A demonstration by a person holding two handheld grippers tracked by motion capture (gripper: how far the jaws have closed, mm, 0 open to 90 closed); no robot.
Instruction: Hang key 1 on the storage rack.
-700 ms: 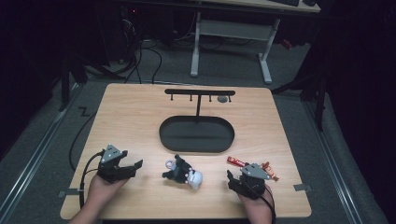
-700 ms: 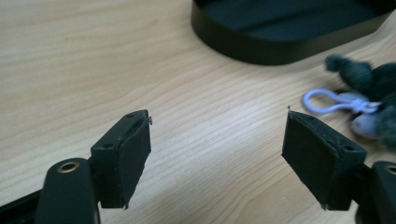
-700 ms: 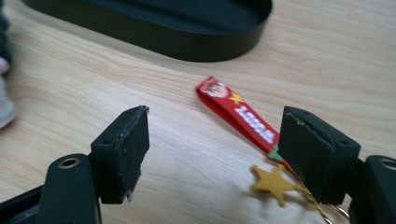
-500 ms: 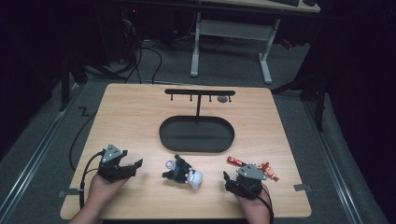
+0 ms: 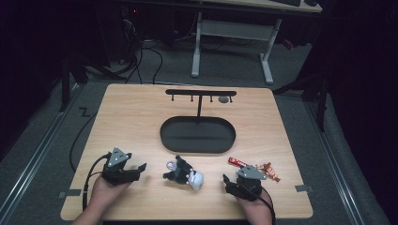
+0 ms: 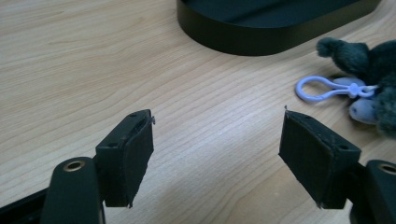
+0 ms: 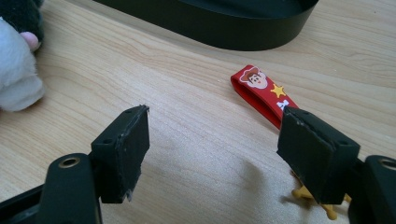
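I have both grippers low over the near edge of the light wooden table [image 5: 141, 122]. Left gripper [image 5: 137, 168] has its jaws wide apart with nothing between them, only bare wood under the pads in the left gripper view. Right gripper [image 5: 226, 181] is the same: jaws spread wide, holding nothing.

The dark grey and white plush toy keychain [image 5: 184, 173] lies on the table between the two grippers, just in front of the black oval tray [image 5: 197, 135]. In the left gripper view its pale lilac plastic clip loop [image 6: 322, 88] lies flat on the wood, up and right of my right-hand jaw, not touching it.

The red printed strap with a cartoon cowboy face and a yellow star [image 7: 262, 91] lies near the right gripper, on its outer side, running toward the tray. In the right gripper view its lower end passes behind the right-hand jaw; I can't tell whether they touch. A small yellow-orange figure [image 7: 312, 197] sits on the wood below that jaw.

The tray's thin black T-shaped hook stand [image 5: 200, 93] rises at its far edge.
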